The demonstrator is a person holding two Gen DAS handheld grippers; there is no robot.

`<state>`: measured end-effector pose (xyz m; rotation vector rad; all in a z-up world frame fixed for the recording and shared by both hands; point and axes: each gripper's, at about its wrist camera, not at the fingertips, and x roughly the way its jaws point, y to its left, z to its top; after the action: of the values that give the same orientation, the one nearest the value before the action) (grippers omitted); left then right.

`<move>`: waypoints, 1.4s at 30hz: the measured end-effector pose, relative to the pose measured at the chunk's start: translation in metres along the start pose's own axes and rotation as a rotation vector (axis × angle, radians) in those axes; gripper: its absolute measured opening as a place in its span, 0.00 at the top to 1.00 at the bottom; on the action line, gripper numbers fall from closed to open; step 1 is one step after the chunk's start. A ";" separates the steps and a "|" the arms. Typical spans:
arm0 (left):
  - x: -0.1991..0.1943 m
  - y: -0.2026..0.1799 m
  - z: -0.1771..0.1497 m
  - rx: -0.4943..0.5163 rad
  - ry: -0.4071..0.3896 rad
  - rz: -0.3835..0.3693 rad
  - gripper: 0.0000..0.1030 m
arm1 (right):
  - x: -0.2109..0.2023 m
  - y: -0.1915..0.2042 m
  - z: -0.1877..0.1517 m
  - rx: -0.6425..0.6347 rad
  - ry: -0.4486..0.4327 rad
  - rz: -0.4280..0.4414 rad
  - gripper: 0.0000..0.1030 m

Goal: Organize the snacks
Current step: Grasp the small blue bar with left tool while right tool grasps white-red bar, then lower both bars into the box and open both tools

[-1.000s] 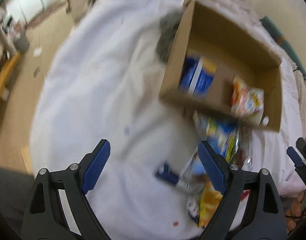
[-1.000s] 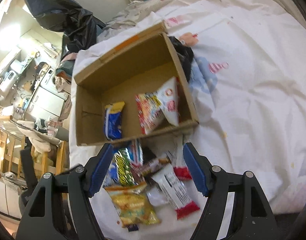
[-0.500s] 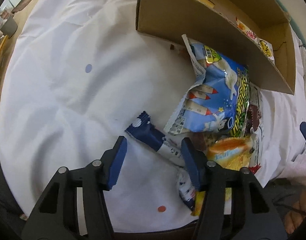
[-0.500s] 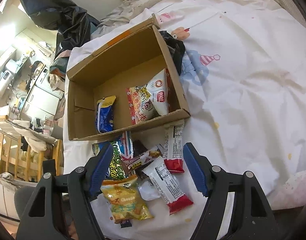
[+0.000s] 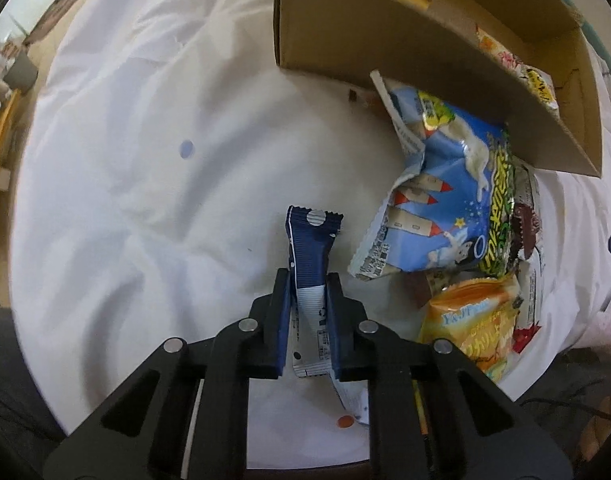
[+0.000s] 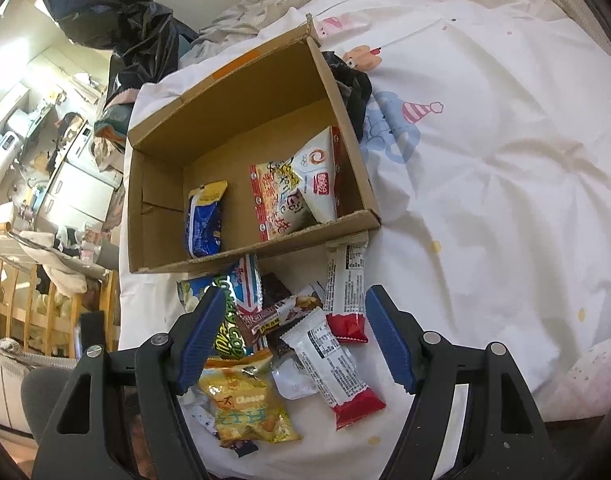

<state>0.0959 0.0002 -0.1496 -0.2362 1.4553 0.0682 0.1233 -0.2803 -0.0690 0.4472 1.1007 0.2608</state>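
My left gripper (image 5: 307, 284) is shut on a navy and white snack bar (image 5: 310, 248) on the white sheet, left of the snack pile. A blue bag with rockets (image 5: 441, 196) and a yellow cheese bag (image 5: 471, 328) lie beside it, in front of the cardboard box (image 5: 385, 40). My right gripper (image 6: 295, 312) is open and empty above the same pile: two red and white bars (image 6: 345, 284), the yellow cheese bag (image 6: 245, 412), a green and blue bag (image 6: 233, 300). The box (image 6: 353, 152) holds a blue packet (image 6: 203, 220) and a white and red bag (image 6: 297, 188).
A white sheet with cartoon prints (image 6: 485, 140) covers the bed. Black plastic bags (image 6: 133, 28) and a dark cloth (image 6: 353, 88) lie behind and beside the box. Cluttered furniture (image 6: 45, 160) stands off the bed's left edge.
My left gripper came down onto the sheet and closed on the navy bar, which turned to point away from me. The right gripper stayed open and shifted only slightly over the pile.
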 end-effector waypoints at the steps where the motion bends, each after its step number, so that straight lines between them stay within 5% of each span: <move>1: -0.004 -0.002 0.001 0.012 -0.008 0.007 0.87 | 0.002 -0.001 -0.001 -0.003 0.014 -0.008 0.27; 8: -0.038 0.001 0.014 0.063 -0.040 0.018 0.87 | 0.050 -0.014 -0.020 -0.027 0.270 -0.079 0.27; 12: -0.042 0.006 0.018 0.067 -0.063 0.016 0.87 | 0.069 0.000 -0.033 -0.156 0.341 -0.156 0.32; 19: -0.042 0.021 0.014 0.047 -0.086 -0.019 0.87 | 0.083 0.016 -0.050 -0.290 0.386 -0.226 0.67; 30: -0.050 0.028 0.011 0.056 -0.125 -0.002 0.87 | 0.043 0.016 -0.051 -0.235 0.300 -0.121 0.68; 35: -0.082 0.029 0.003 0.023 -0.259 0.010 0.87 | 0.011 0.025 -0.040 -0.214 0.143 -0.006 0.68; 42: -0.128 0.017 0.018 0.043 -0.370 -0.033 0.87 | -0.006 0.040 -0.017 -0.195 0.044 0.087 0.68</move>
<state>0.0951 0.0324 -0.0233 -0.1998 1.0833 0.0505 0.1061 -0.2432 -0.0519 0.3165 1.0884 0.4525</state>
